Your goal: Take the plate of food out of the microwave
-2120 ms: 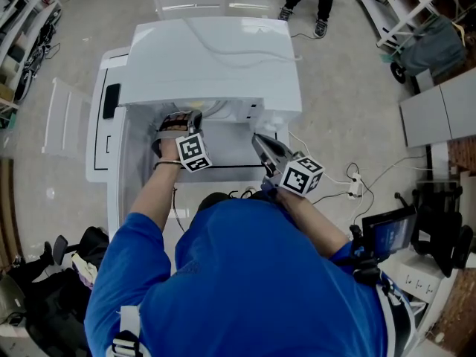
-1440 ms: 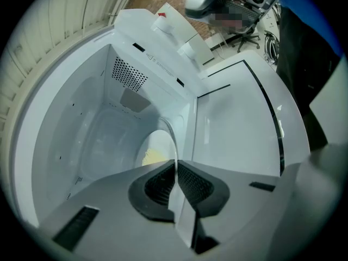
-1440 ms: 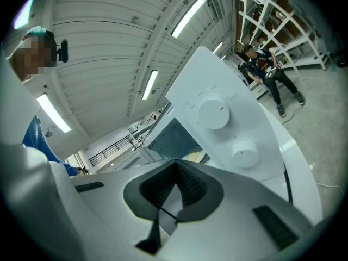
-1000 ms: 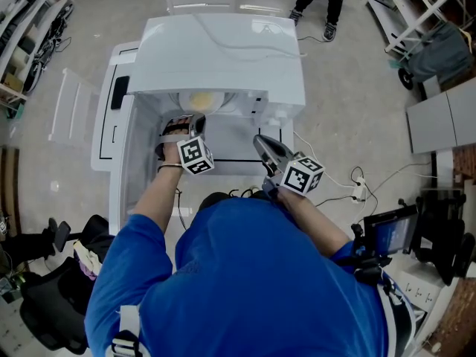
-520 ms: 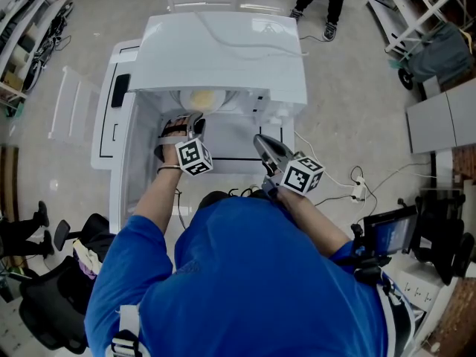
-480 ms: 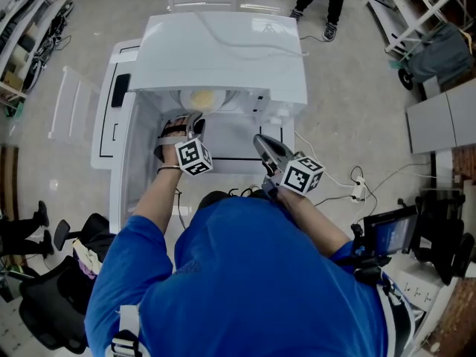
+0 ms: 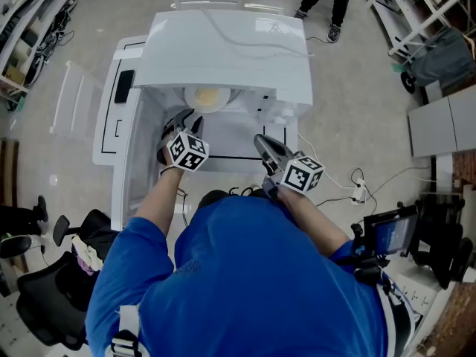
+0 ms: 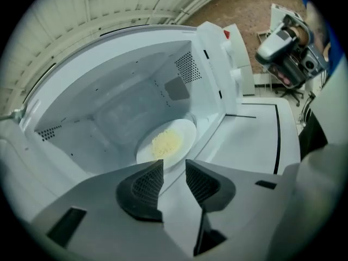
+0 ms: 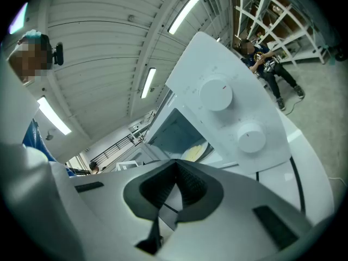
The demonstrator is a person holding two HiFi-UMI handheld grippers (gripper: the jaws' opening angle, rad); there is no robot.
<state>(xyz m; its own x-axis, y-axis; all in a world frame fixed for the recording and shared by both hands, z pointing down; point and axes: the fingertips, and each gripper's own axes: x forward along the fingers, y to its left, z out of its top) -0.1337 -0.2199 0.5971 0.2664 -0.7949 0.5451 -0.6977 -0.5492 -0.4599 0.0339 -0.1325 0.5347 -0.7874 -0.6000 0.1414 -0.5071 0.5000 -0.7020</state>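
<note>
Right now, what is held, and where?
Nothing. The left gripper has just been opening its jaws, empty, short of the plate; the right gripper is shut, empty.

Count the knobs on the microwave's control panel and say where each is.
2, in the right gripper view: upper knob midway up the panel; lower knob just below-right of it. No others show.

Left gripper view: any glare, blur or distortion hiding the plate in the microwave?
Left gripper view: strong fisheye bending and dark corners, but the plate is evenly lit inside the microwave, with no glare on it. Head view: the plate is half hidden under the microwave's bright white top. Right gripper view: ceiling lights blown out, straight edges curved.
</note>
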